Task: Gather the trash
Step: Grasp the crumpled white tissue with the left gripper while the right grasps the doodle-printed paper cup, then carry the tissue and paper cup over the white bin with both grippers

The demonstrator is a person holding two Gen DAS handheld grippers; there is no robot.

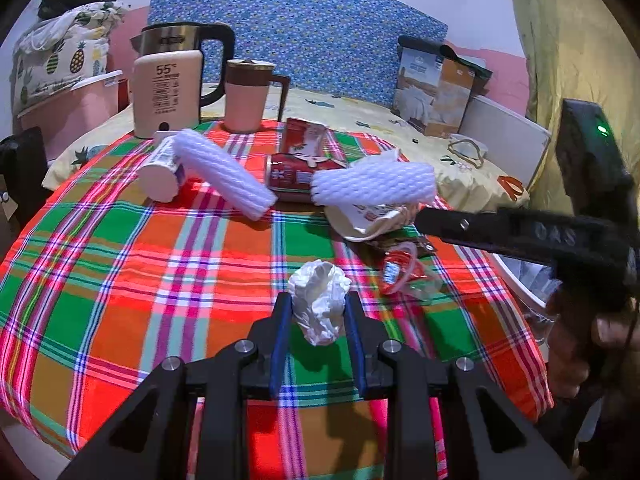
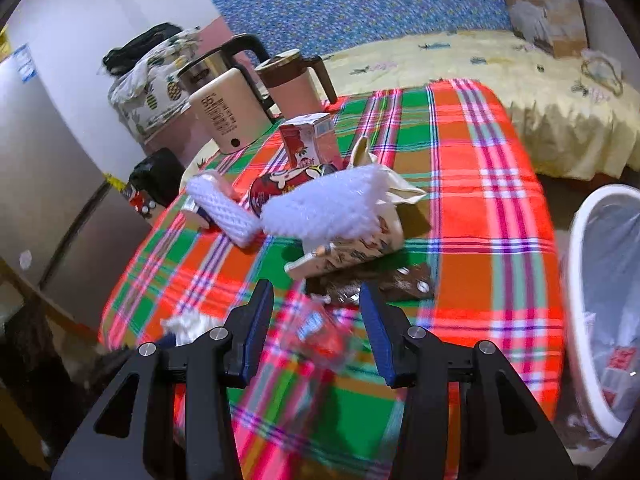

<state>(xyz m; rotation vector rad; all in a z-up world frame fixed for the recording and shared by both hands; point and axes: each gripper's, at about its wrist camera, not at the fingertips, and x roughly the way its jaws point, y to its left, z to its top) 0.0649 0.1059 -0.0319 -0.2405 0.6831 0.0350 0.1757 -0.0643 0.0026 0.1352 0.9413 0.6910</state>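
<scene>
Between the blue pads of the left hand-held gripper (image 1: 317,304) sits a crumpled white tissue ball (image 1: 319,306), pads pressed to both its sides, so it's clamped on the tissue just above the plaid cloth of the worktop (image 1: 120,280).

Right hand-held gripper (image 2: 318,298) hangs w/ fingers spread wide, nothing between them; below the gap lies a clear plastic wrapper w/ red print (image 2: 324,338), blurred in the right wrist view. In the left wrist view the same wrapper (image 1: 400,272) lies just right of the tissue, w/ the right unit's black finger reaching in above it from the right.

Farther out on the cloth: a brown wrapper (image 2: 404,284) just beyond the right fingertips, then a crushed paper cup (image 2: 352,248) on its side w/ a white foam net sleeve (image 2: 324,204) lying on top. A second foam sleeve (image 1: 226,172) lies at an angle to the left, touching a white bottle (image 1: 162,172) on its side. Between the two sleeves, a red can (image 1: 288,174) on its side; behind it a red carton (image 1: 306,138), upright.

At the back edge stand a beige kettle (image 1: 168,88) and a pink lidded mug (image 1: 250,96), side by side. Off the worktop's right side, a white trash bin (image 2: 600,300) w/ clear liner, some scraps inside. Behind all, a bed w/ yellow sheet (image 2: 460,60).
</scene>
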